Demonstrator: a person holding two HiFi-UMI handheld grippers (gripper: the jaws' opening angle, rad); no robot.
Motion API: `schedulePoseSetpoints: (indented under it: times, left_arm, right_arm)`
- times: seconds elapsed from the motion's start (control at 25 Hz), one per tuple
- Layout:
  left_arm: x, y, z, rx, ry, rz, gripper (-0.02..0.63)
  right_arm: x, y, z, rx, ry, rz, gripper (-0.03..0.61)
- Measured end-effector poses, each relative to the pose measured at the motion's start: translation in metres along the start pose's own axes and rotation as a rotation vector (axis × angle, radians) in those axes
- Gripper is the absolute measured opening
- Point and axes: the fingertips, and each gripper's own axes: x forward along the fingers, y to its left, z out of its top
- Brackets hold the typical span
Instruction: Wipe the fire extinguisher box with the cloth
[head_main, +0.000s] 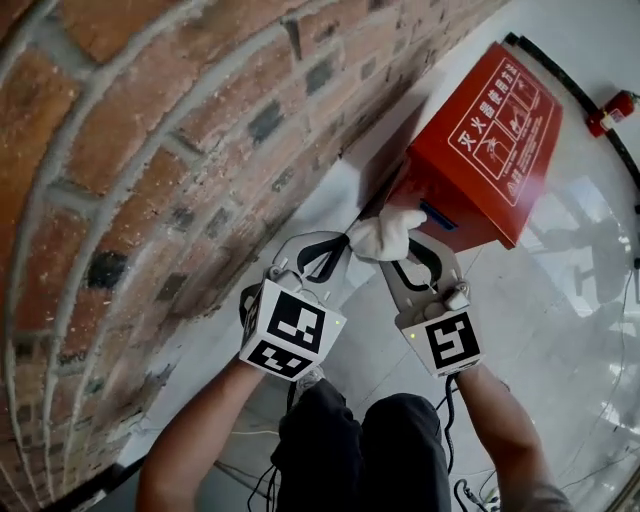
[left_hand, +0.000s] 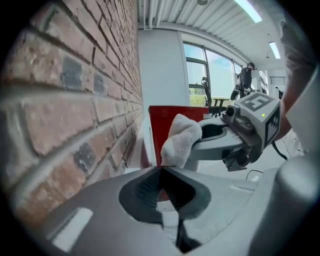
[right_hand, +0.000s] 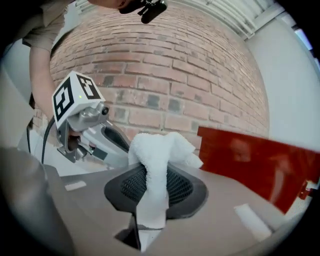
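Two grippers sit side by side over the pale floor (head_main: 560, 330), with the brick wall (head_main: 150, 150) filling the left of the head view. Nearest that wall is the left gripper (head_main: 343, 243). Its own view shows the jaws clenched together on nothing, with only a small window between the pads and a sliver of red showing through it. It touches neither the cloth nor the box, though its tips lie just beside the cloth.

Next along is the right gripper (head_main: 398, 240), its jaws clamped on the white cloth (head_main: 385, 235). In the right gripper view a strip of the fabric runs down between the pads and a loose bunch bulges out past the tips.

Farthest right and ahead is the red fire extinguisher box (head_main: 490, 140). It stands on the floor against the wall, and its long axis runs away from the person, roughly along the wall's foot. Its labelled face is turned up and to the right.

The coming move depends on how the cloth lies to the box. The bunched cloth sits at the box's near end, just beside the near lower corner, and the box extends forward and to the right from there. Whether the fabric already presses on the metal can't be told — the gripper views show it in front of the red panel but not the contact itself.

The right gripper is clearly the nearer one and carries the cloth. A wipe would probably be a push forward along the box's length — no wiping stroke can be read here.
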Motion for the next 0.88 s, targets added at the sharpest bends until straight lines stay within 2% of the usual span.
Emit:
schedulePoseSetpoints:
  times: [0.28,0.56,0.72,0.88]
  left_arm:
    - [-0.074,-0.013,0.109,0.059,-0.056,-0.051,0.0]
    - [-0.134,-0.049,0.226,0.029,-0.09,-0.125,0.0]
    - [-0.158,-0.055,0.29,0.027,-0.107,-0.161,0.0]
    - [-0.177,-0.056,0.341,0.008,-0.138,-0.214,0.0]
  right_arm:
    - [-0.072,-0.025,0.119,0.078,0.0,-0.075,0.112]
    - [-0.154,-0.05,0.227,0.134,0.01,-0.146,0.112]
    - [-0.187,-0.069,0.276,0.202,0.028,-0.22,0.112]
    - [-0.205,-0.087,0.318,0.212,0.023,-0.287,0.112]
